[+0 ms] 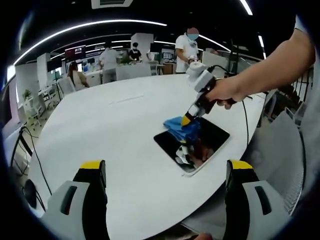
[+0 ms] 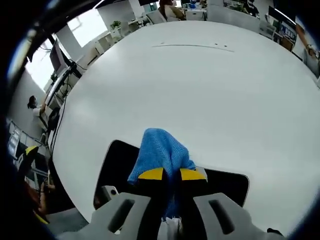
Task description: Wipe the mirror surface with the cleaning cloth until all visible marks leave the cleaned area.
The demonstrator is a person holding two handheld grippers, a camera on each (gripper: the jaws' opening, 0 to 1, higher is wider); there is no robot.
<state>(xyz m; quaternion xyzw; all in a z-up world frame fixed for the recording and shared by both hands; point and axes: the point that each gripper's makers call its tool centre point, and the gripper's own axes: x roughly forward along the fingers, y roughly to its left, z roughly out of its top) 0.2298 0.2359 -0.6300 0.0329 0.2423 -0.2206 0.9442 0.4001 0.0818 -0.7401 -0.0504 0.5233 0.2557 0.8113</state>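
A flat rectangular mirror with a white rim lies on the white table, dark and reflecting the gripper above it. A blue cleaning cloth rests on its far left part. My right gripper, held by a hand, comes in from the upper right and is shut on the cloth. In the right gripper view the cloth bunches up from between the closed yellow-tipped jaws of my right gripper, pressed onto the mirror. My left gripper hovers open over the near table edge, apart from the mirror.
The big round white table stretches far beyond the mirror. Cables run off its right side. Several people stand or sit at desks in the background. A chair stands at the right.
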